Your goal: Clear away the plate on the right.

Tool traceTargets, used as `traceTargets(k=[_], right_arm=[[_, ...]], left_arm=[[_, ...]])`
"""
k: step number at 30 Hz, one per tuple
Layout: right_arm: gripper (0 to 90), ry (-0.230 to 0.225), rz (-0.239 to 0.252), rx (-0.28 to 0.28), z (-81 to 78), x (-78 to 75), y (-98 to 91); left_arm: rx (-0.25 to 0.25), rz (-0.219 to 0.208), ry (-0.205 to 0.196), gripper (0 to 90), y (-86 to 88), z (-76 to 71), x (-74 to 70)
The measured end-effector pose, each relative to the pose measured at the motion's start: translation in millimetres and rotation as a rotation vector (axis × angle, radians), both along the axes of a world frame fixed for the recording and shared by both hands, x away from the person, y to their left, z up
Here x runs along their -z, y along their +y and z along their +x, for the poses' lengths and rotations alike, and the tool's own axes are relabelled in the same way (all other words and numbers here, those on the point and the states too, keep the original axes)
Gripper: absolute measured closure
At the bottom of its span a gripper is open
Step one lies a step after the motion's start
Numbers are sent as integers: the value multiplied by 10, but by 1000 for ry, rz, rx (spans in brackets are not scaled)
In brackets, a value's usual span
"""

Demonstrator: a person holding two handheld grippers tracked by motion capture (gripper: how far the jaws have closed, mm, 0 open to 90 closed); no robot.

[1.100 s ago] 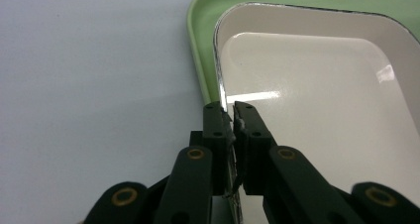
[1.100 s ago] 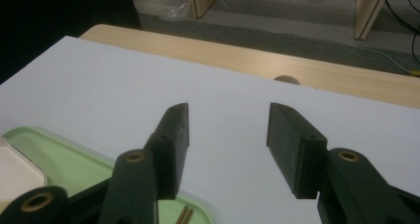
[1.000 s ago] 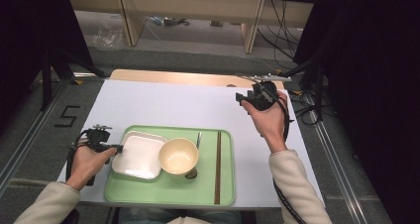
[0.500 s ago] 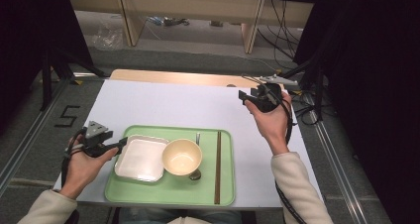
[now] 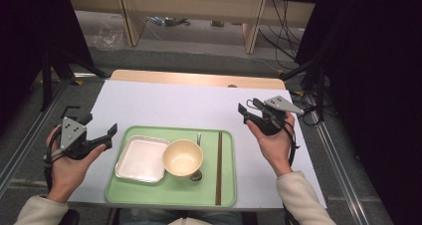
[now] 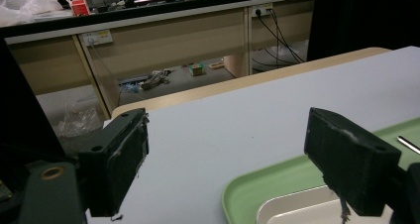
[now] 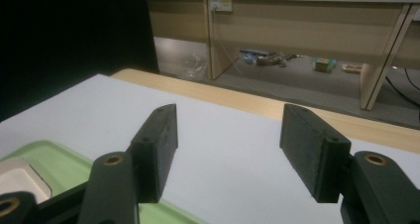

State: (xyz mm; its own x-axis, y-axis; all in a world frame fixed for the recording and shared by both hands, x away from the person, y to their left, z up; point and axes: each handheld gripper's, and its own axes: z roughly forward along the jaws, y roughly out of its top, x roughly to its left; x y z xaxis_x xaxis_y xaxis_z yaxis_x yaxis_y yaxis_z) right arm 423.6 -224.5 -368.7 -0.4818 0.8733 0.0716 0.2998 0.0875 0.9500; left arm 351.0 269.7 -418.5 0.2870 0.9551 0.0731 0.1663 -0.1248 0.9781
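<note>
A green tray lies at the table's near edge, holding a white square plate, a cream bowl, a spoon partly under the bowl, and brown chopsticks. My left gripper hovers just left of the tray, open, its jaws just having been opening, with nothing between them. In the left gripper view the left gripper looks over the tray's corner and the plate. My right gripper is right of the tray's far corner, open, jaws just widened and empty. The right gripper view shows the right gripper above bare table.
The white table top has a wooden far edge. Beyond it stand wooden benches with cables and clutter on the floor. Cables hang off the right side.
The left gripper has drawn back leftward from the plate's edge and its jaws have spread. The right hand has come down and nearer, toward the tray's far right corner.
</note>
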Motion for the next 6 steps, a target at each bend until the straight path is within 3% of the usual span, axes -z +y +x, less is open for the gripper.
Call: traceTargets(k=[1,3,4,6], right_arm=[[400,-18,-6,6,-27,26,-25],[398,-13,9,16,-102,68,-44],[396,-39,-11,10,-101,81,-65],[394,-30,-10,14,-136,103,-72]], left_arm=[[6,5,-3,168,-7,-4,6],[10,4,-6,166,-21,-9,13],[10,9,-11,166,-22,-10,12],[3,13,-21,167,-19,-13,10]])
